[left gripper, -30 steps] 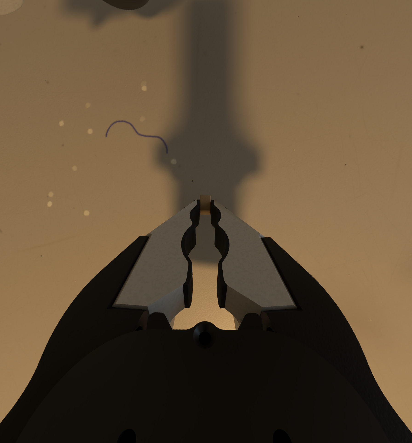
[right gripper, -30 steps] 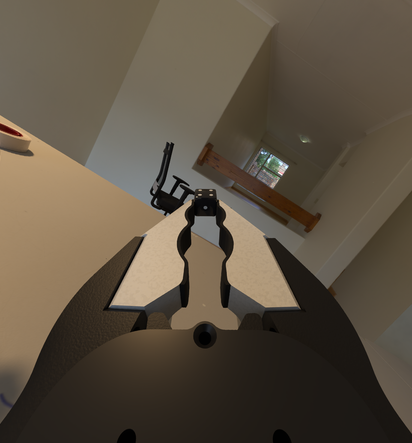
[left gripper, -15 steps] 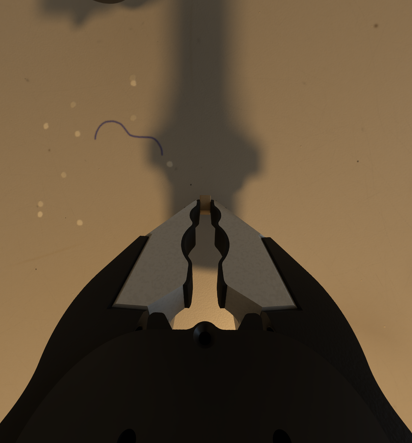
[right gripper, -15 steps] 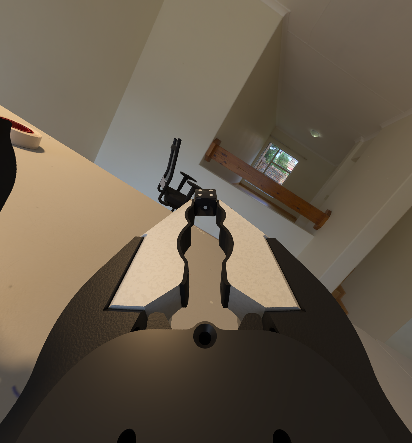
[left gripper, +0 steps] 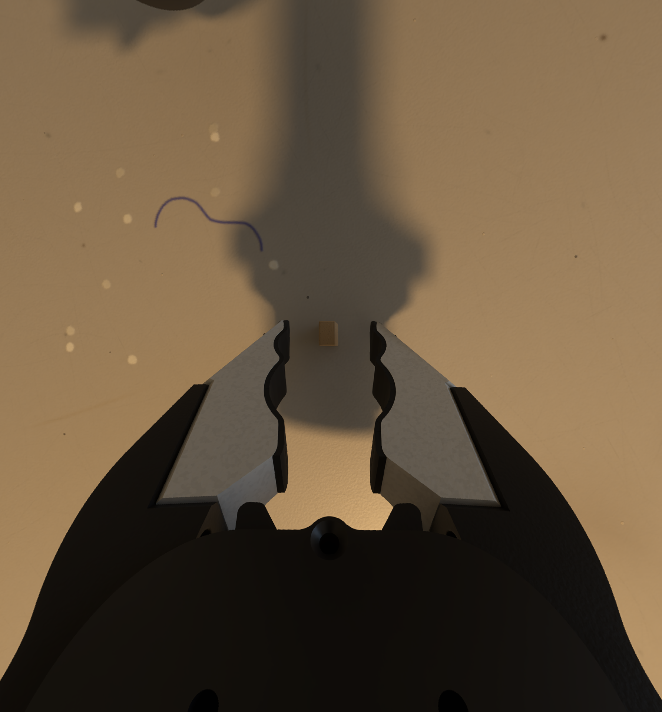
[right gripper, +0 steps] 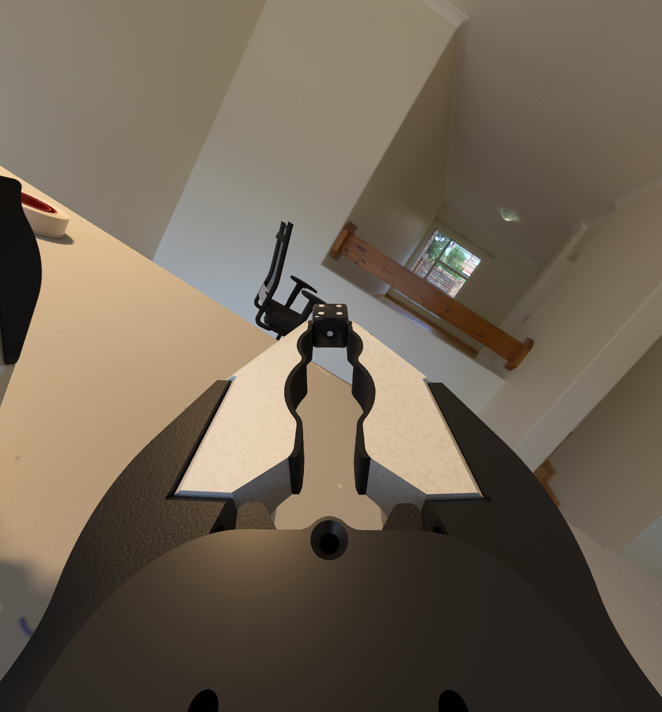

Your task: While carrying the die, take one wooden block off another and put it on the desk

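Observation:
In the left wrist view a small tan wooden block (left gripper: 328, 333) lies on the tan desk (left gripper: 514, 192), between the tips of my left gripper (left gripper: 328, 327). The left gripper is open, its fingers clear of the block on both sides. It points down at the desk and casts a dark shadow there. In the right wrist view my right gripper (right gripper: 329, 327) is shut on a black die (right gripper: 329, 324) with white pips, held at the fingertips above the desk (right gripper: 110, 346). No second block is in view.
A curved blue pen mark (left gripper: 206, 215) and pale specks mark the desk to the left. A white and red tape roll (right gripper: 46, 215) lies at the desk's far left. The left gripper's dark body (right gripper: 2, 250) shows at the left edge. A black office chair (right gripper: 283, 285) stands beyond the desk.
The left gripper has opened and let go of the wooden block, which now lies on the desk. The right gripper has shifted slightly and still holds the die.

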Available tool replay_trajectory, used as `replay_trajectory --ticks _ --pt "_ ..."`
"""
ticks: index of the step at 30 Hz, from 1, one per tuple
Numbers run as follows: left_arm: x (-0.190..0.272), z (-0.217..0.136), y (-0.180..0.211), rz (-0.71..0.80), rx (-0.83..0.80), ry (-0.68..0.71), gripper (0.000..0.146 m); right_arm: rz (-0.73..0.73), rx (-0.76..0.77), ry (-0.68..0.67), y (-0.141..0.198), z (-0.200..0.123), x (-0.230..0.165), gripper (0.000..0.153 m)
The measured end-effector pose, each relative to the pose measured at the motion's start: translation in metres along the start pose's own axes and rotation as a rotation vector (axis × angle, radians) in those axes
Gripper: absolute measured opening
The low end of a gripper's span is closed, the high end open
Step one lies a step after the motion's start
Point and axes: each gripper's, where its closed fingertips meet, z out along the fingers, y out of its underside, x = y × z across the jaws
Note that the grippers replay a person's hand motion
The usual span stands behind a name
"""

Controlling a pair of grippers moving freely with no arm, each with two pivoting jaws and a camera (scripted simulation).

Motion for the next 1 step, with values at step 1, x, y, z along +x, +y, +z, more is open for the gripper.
replay_trajectory --ticks 1 --pt "-0.0002 -0.0001 0.0002 0.0 -0.001 0.0 0.042 -0.001 0.001 -0.001 -0.0002 0.0 -0.0001 0.016"
